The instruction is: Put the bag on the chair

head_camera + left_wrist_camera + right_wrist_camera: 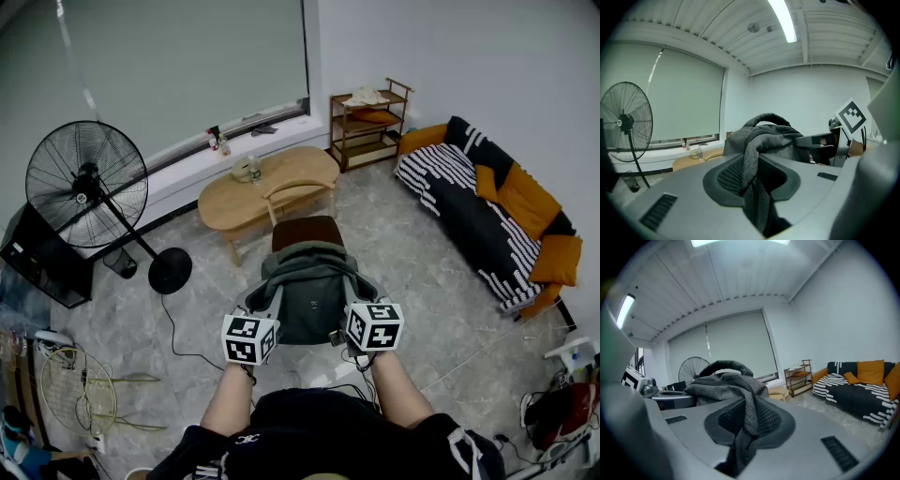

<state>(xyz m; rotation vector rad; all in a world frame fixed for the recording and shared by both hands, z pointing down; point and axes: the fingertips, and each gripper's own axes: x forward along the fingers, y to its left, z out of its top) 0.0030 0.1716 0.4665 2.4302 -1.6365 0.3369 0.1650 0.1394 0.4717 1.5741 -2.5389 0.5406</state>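
A dark grey fabric bag (309, 286) hangs in the air between my two grippers, in front of a chair with a dark brown seat (307, 231). My left gripper (267, 307) is shut on a fold of the bag's left side; in the left gripper view the grey cloth (752, 176) is pinched between the jaws and the bag's handle (768, 117) arches above. My right gripper (354, 302) is shut on the bag's right side, with cloth (747, 420) squeezed between its jaws. The bag hides the front of the chair seat.
A wooden oval table (267, 186) stands behind the chair. A black standing fan (89, 183) is at the left, with its cable on the floor. A wooden shelf (368, 122) and a striped sofa with orange cushions (487, 211) are at the right. Clutter lies at both lower corners.
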